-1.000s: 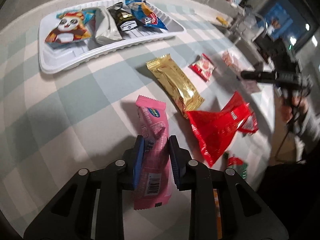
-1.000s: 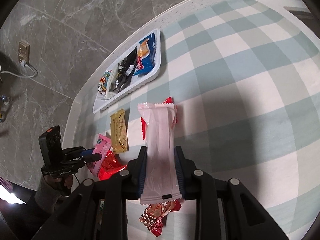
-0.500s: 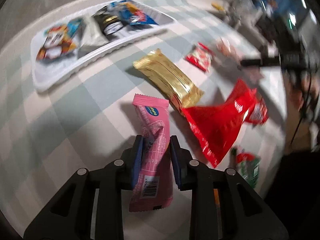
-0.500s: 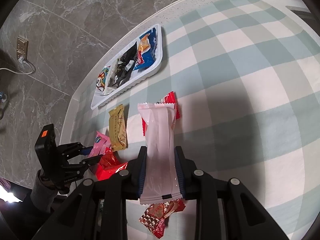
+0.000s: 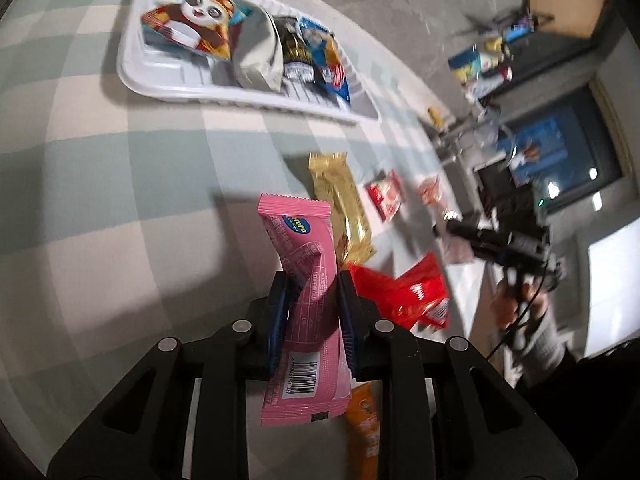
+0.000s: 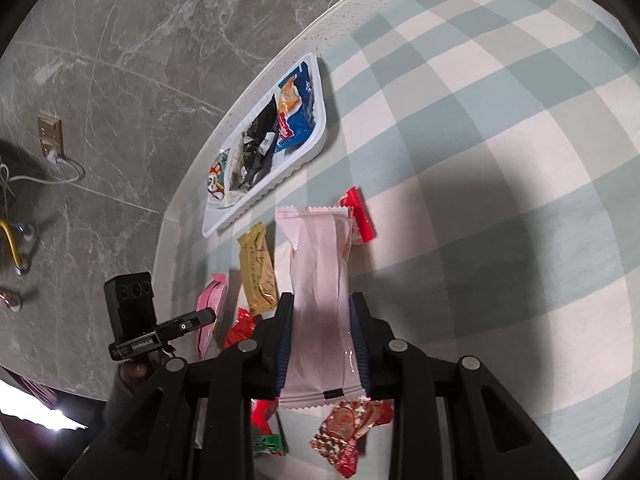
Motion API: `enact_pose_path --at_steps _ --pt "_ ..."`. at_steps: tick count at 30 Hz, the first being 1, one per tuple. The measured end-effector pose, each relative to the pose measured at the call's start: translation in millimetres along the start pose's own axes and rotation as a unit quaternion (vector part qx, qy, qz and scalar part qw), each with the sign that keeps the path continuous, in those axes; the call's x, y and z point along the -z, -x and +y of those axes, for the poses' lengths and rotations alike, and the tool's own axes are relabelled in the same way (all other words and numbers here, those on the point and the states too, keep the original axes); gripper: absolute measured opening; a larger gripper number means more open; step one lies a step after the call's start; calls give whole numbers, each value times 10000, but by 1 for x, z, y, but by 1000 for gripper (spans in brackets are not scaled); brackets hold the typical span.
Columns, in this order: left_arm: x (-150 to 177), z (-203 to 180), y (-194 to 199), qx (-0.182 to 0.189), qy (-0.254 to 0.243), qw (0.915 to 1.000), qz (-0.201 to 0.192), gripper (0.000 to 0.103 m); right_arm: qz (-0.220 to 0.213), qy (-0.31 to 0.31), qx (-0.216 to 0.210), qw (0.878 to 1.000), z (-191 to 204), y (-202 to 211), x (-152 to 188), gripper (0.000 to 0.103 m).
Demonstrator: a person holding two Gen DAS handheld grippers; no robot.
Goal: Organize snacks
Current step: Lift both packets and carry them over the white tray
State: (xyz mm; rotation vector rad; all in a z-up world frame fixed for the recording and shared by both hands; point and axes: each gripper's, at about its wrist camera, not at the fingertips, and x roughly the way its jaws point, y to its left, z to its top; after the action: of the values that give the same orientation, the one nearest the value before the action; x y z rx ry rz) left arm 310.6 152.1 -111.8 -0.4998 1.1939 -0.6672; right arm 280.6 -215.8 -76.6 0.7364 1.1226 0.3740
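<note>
Snack packets, a gold foil bar (image 5: 340, 204) and crumpled red bag (image 5: 404, 296) at one o'clock, lie between the white plastic tray (image 5: 132, 76) and the left gripper (image 5: 312, 312) closing on a pink wrapper (image 5: 304, 280), while the right gripper (image 6: 322, 340) pinches a pale pink sachet (image 6: 320, 280).

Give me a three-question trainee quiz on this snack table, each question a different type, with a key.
1. True or false: the left gripper is shut on a pink snack bar.
2. Multiple choice: the right gripper holds A) the gold bar, B) a pale pink packet, C) nothing.
3. Fill in: the panda-print pack lies in the white ____.

Key: 1 true; 2 B; 3 tray.
</note>
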Motion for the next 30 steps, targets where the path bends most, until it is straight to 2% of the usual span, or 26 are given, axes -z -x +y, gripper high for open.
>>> enact_pose_path --at_steps 12,20,30 --pt "-24 21 39 176 407 9968 -671 22 52 -133 -325 9994 10 -8 -19 30" --pt "-52 39 72 46 450 9931 -1079 22 129 -14 -411 9991 24 -20 -42 31" --pt "-99 59 85 -222 569 9886 -1375 22 249 237 -431 9985 44 -42 -80 32"
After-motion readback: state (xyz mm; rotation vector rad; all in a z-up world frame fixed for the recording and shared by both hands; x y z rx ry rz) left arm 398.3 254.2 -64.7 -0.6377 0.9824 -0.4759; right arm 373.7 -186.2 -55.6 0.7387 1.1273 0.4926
